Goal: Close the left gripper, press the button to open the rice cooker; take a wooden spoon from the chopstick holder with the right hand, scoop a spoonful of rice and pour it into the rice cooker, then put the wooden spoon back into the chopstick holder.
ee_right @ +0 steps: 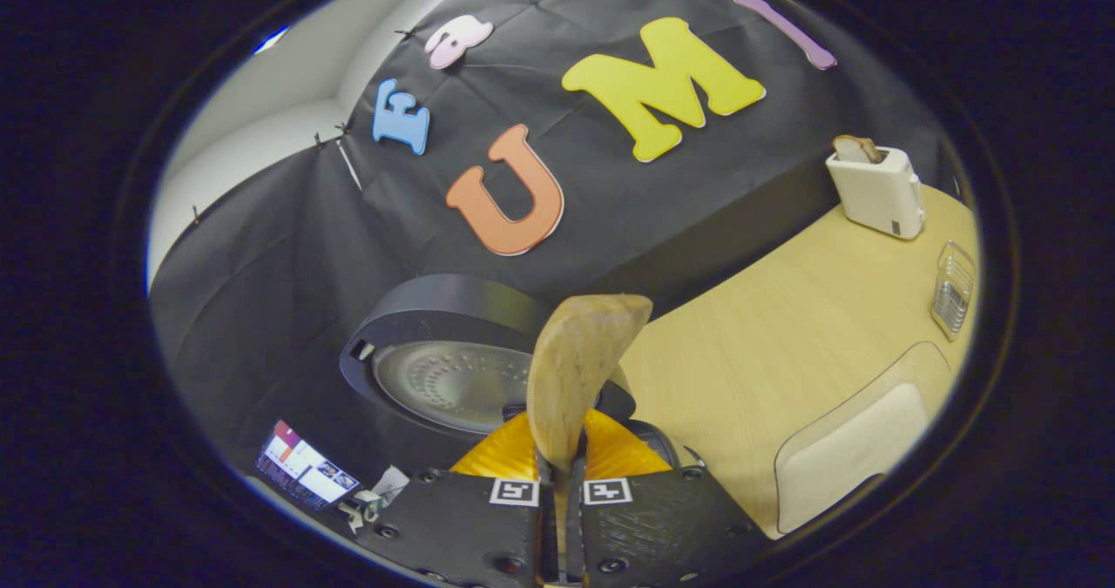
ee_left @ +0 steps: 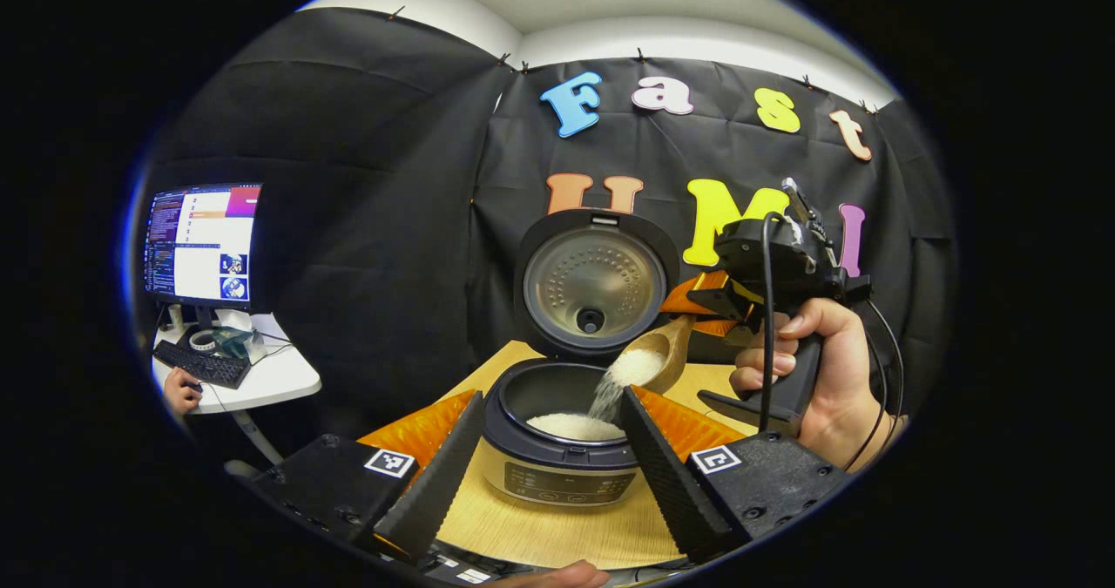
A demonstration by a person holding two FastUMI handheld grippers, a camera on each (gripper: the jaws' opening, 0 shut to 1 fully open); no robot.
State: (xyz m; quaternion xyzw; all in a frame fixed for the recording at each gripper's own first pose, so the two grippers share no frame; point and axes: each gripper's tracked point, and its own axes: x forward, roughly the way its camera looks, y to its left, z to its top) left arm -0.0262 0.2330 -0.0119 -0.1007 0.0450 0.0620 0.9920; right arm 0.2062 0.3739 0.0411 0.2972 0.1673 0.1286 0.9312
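The rice cooker (ee_left: 557, 475) stands on the wooden table with its lid (ee_left: 592, 283) raised and white rice in the pot (ee_left: 571, 427). My left gripper (ee_left: 550, 395) is open, its fingers (ee_left: 444, 470) on either side of the cooker, touching nothing. A hand holds my right gripper (ee_left: 727, 296) above and to the right of the pot. It is shut on the wooden spoon (ee_left: 658, 353), which is tilted, with rice spilling into the pot. In the right gripper view the spoon's back (ee_right: 575, 370) rises from my right gripper (ee_right: 562, 475), with the lid (ee_right: 444, 370) behind it.
A clear tub of rice (ee_right: 858, 449) sits at the table's near right, with a small see-through holder (ee_right: 951, 287) and a white toaster (ee_right: 875, 192) with bread farther back. At the left, a side desk (ee_left: 261, 379) carries a monitor (ee_left: 202, 244) and keyboard, with a person's hand (ee_left: 183, 392) there.
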